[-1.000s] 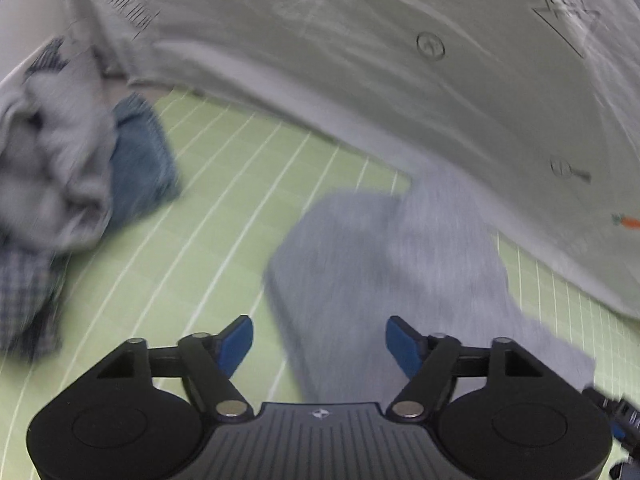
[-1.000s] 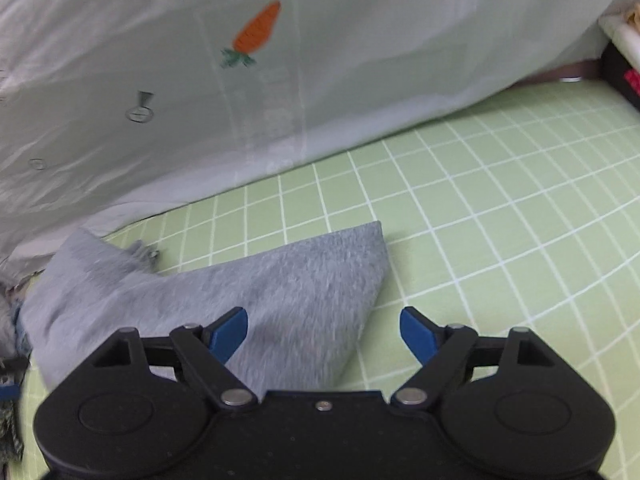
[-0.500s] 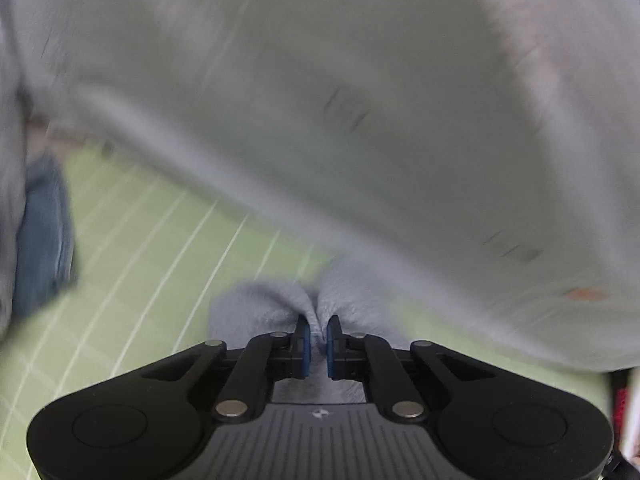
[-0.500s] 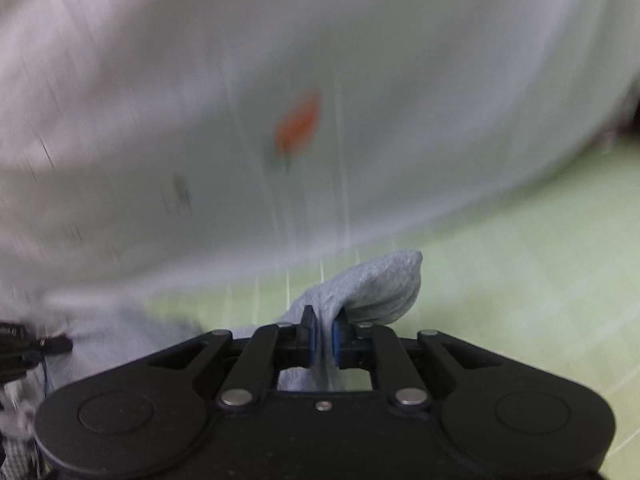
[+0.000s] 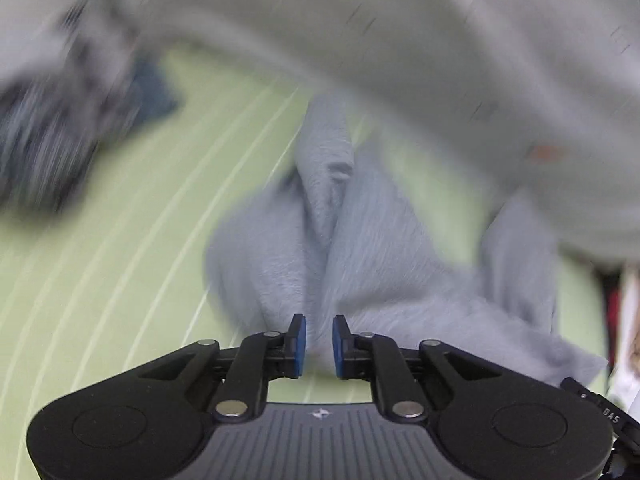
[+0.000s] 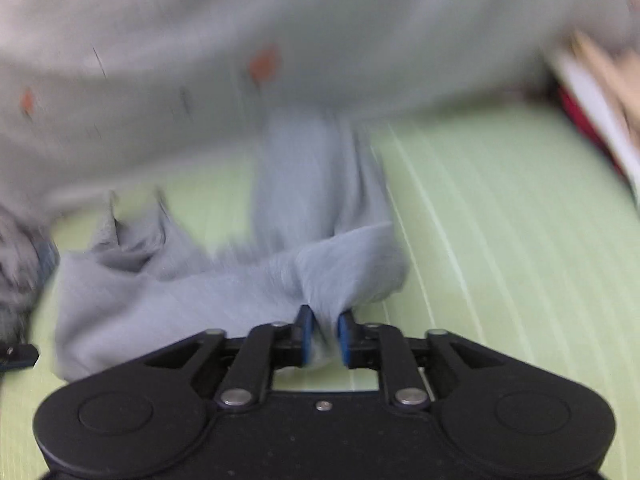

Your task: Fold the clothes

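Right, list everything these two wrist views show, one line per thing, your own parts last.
Light grey knit garment: one, grey, bunched on the mat, pinched at two spots.
Green grid-lined mat: one, light green with white lines, under everything.
Pale printed sheet with orange marks: one, whitish, behind the mat.
Pile of dark blue and grey clothes: one heap, blurred, far left.
Left gripper: black, blue fingers, closed on the garment.
Right gripper: black, blue fingers, closed on the garment.

White printed sheet hangs behind the green gridded mat.
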